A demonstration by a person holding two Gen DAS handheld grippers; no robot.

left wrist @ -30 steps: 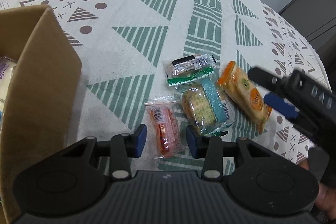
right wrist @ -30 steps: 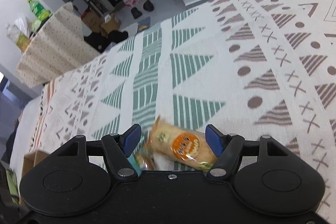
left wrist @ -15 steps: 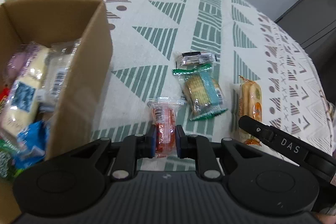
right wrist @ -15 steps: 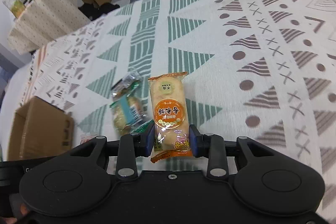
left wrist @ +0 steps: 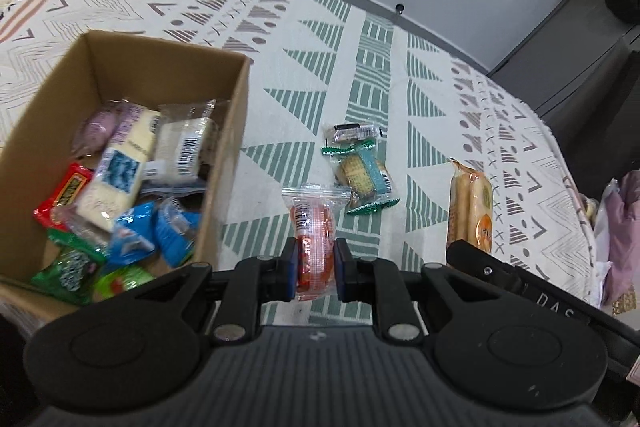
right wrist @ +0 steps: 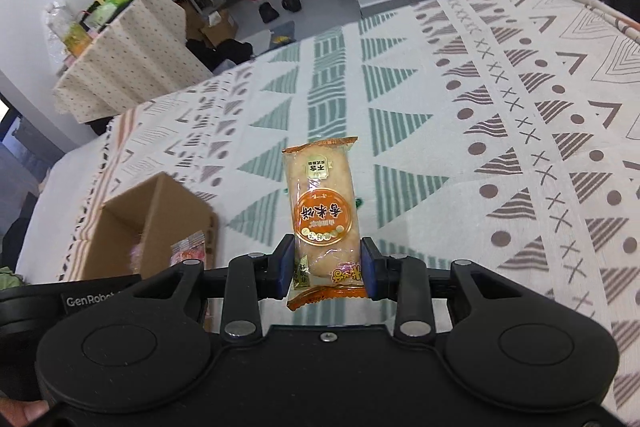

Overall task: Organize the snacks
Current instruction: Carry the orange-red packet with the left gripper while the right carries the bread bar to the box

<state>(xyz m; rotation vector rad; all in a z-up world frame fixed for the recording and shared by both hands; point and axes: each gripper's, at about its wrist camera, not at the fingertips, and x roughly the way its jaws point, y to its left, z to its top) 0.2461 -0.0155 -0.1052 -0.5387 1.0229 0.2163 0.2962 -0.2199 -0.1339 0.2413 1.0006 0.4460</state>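
Cardboard box (left wrist: 224, 131) sits at the far left on the patterned cloth (left wrist: 420, 75), open-topped and already well stocked: white, blue, green, red and purple wrappers lie heaped inside, so much of the sorting looks done. Just right of it, the left gripper (left wrist: 315, 265) has its jaws clamped on the lower end of a red-orange clear-wrapped snack (left wrist: 314, 227), which appears lifted off the cloth and not yet over the box. Beyond it two packets lie loose on the cloth, a green-edged teal biscuit packet (left wrist: 362, 181) and, touching its far end, a small dark-labelled clear packet (left wrist: 354, 133) (these look like all that is left loose in view). Further right, the right gripper (right wrist: 325, 269) is closed on the bottom of an orange rice cracker pack (right wrist: 322, 211), held upright well above the cloth. By my reckoning, two snacks are in hand awaiting the box, and two more need fetching.
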